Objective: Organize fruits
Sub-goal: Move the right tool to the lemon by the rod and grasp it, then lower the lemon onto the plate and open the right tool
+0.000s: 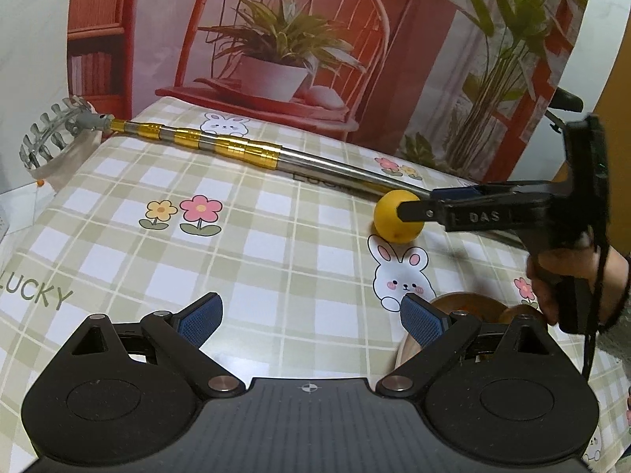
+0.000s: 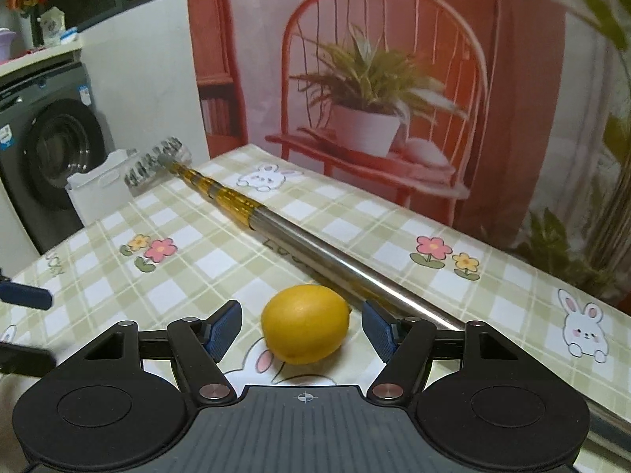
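A yellow lemon [image 2: 305, 323] lies on the checked tablecloth [image 2: 197, 276], between the open blue-padded fingers of my right gripper [image 2: 303, 325]; the pads stand on either side and do not touch it. In the left wrist view the lemon [image 1: 394, 216] sits at the right with the right gripper [image 1: 414, 207] around it. My left gripper [image 1: 311, 315] is open and empty above the tablecloth [image 1: 236, 256]. A brown wooden bowl [image 1: 465, 307] shows partly behind its right finger.
A long telescopic metal pole [image 1: 244, 149] with gold bands and a comb-like head [image 1: 51, 134] lies diagonally across the table, just behind the lemon; it also shows in the right wrist view [image 2: 315, 248]. A printed backdrop stands behind the table. A washing machine [image 2: 51, 149] is at the left.
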Demonstrator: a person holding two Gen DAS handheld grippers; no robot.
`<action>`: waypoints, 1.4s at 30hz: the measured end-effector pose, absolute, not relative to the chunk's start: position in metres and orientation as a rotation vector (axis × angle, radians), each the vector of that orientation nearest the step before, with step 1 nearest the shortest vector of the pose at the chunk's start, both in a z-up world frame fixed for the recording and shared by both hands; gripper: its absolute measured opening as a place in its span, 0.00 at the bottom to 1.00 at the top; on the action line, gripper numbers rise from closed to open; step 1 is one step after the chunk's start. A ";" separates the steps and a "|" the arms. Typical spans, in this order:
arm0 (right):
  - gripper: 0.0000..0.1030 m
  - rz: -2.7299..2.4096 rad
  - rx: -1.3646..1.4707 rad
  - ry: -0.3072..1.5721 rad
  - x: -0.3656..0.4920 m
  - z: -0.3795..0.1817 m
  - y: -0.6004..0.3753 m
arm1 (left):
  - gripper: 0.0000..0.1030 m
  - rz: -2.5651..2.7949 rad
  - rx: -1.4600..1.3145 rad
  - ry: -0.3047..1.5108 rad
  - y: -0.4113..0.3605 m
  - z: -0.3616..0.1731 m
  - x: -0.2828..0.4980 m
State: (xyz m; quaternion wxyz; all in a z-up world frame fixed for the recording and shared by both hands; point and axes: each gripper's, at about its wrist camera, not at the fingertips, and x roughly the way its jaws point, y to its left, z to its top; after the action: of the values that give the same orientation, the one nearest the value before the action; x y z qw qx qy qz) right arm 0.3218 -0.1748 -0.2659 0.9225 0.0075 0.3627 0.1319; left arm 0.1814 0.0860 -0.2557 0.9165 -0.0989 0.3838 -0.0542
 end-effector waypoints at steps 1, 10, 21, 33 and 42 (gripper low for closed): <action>0.62 0.271 0.019 0.764 0.327 -0.269 -0.175 | 0.95 -0.113 -0.203 0.792 0.085 -0.256 0.182; 0.63 0.299 0.030 0.836 0.352 -0.276 -0.177 | 0.95 -0.127 -0.204 0.806 0.081 -0.262 0.186; 0.56 0.325 -0.016 0.899 0.358 -0.283 -0.165 | 0.95 -0.117 -0.238 0.803 0.088 -0.263 0.187; 0.55 0.372 0.025 0.802 0.302 -0.244 -0.174 | 0.95 -0.146 -0.222 0.781 0.079 -0.255 0.181; 0.55 0.434 0.048 0.768 0.230 -0.217 -0.173 | 0.95 -0.161 -0.216 0.765 0.075 -0.248 0.173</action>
State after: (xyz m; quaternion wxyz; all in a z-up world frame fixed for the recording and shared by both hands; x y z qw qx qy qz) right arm 0.2304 -0.1729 -0.2173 0.9041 0.0230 0.3715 0.2100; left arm 0.1735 0.0749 -0.2480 0.9189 -0.1051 0.3720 -0.0785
